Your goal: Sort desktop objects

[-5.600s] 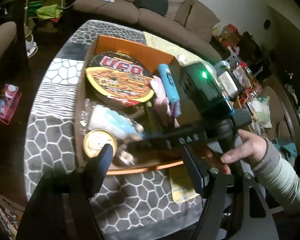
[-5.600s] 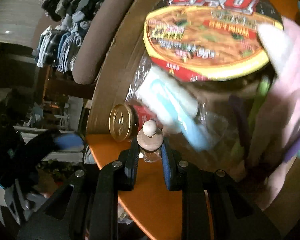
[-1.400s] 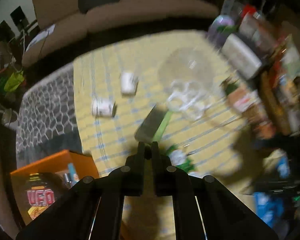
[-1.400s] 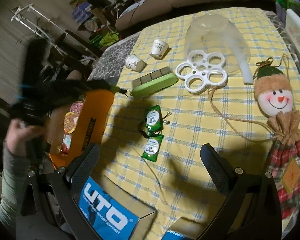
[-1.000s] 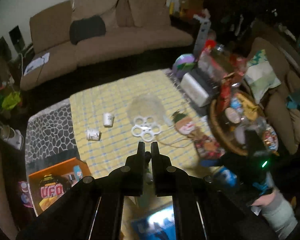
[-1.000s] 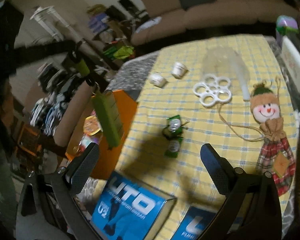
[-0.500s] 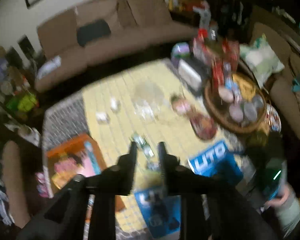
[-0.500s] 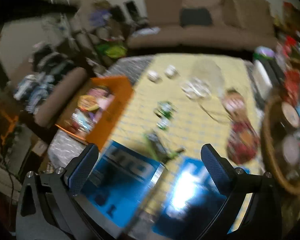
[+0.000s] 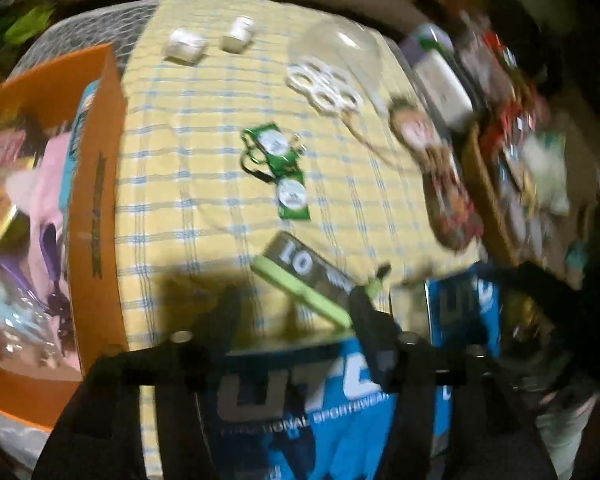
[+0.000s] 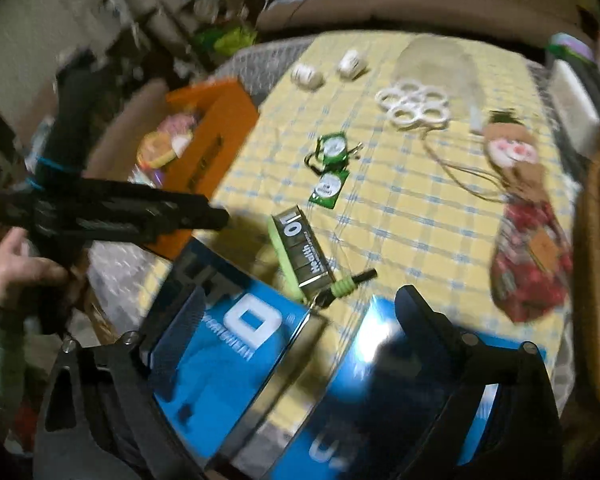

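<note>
A green case [image 9: 304,276] with a dark numbered top lies tilted on the yellow checked cloth, its cord end [image 10: 344,284] against a blue box. My left gripper [image 9: 294,312] hangs low just behind the case with its jaws opening; the pads do not press on it. In the right wrist view the left gripper [image 10: 204,216] comes in from the left, held by a hand [image 10: 16,264]. My right gripper [image 10: 298,320] stands wide over the two blue boxes [image 10: 236,344], jaws closing a little, nothing gripped. The orange box [image 9: 92,200] with several items stands at the left.
Two green pouches [image 9: 278,160], a white ring holder [image 9: 326,88], a clear dome, two small white cups [image 9: 186,44] and a snowman doll [image 10: 520,184] lie on the cloth. A wicker basket [image 9: 496,200] crowds the right edge. A sofa runs behind the table.
The left gripper, shut before with the green case hanging from it, has dropped to the table and opened; the case now lies on the cloth. The right gripper has sunk toward the blue boxes.
</note>
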Motion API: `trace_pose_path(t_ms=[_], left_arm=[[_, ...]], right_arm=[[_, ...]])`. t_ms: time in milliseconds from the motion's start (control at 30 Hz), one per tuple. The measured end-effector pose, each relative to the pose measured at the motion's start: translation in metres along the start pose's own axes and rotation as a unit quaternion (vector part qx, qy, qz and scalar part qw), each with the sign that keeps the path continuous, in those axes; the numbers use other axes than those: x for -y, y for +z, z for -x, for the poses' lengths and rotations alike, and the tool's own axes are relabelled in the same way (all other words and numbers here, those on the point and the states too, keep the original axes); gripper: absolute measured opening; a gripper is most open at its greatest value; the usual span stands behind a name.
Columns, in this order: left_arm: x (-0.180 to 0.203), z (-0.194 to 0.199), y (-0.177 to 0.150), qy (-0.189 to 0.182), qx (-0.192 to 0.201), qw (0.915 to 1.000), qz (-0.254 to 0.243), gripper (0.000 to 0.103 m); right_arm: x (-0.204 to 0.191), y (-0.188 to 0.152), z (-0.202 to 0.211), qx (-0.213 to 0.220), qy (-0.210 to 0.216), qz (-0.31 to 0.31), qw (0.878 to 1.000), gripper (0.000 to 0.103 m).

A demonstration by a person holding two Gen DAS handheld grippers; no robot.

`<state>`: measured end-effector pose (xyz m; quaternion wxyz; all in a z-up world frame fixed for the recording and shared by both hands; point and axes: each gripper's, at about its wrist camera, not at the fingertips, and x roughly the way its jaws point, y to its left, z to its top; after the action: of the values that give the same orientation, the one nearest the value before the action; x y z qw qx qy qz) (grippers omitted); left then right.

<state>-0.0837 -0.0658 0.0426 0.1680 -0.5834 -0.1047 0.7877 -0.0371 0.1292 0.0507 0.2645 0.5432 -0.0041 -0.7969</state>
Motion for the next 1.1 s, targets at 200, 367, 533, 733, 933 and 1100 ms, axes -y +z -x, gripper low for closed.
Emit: trace_pose_path(t_ms=[200, 367, 533, 733, 933, 1100], left_arm=[[-0.020, 0.002, 0.005, -0.040, 0.051, 0.9970, 0.043, 0.078], [-0.024, -0.004, 0.012, -0.092, 0.065, 0.9916, 0.063, 0.085], [-0.039, -0.011, 0.016, -0.119, 0.063, 0.9873, 0.084, 0.085], [-0.051, -0.025, 0.012, -0.154, 0.048, 0.9813, 0.104, 0.085], [-0.050, -0.034, 0.011, -0.225, 0.054, 0.9646, 0.127, 0.085], [-0.036, -0.017, 0.016, -0.262, 0.077, 0.9544, 0.121, 0.055]], right_arm=[[-0.002, 0.021, -0.074, -0.067, -0.009, 0.050, 0.996, 0.080], [-0.010, 0.025, -0.106, -0.103, -0.012, 0.077, 0.992, 0.078], [-0.010, 0.024, -0.127, -0.134, -0.028, 0.087, 0.987, 0.055], [-0.008, 0.029, -0.108, -0.081, -0.025, 0.077, 0.993, 0.042], [-0.023, 0.041, -0.053, -0.010, -0.021, 0.094, 0.995, 0.042], [-0.045, 0.039, -0.027, -0.002, -0.003, 0.121, 0.993, 0.042]])
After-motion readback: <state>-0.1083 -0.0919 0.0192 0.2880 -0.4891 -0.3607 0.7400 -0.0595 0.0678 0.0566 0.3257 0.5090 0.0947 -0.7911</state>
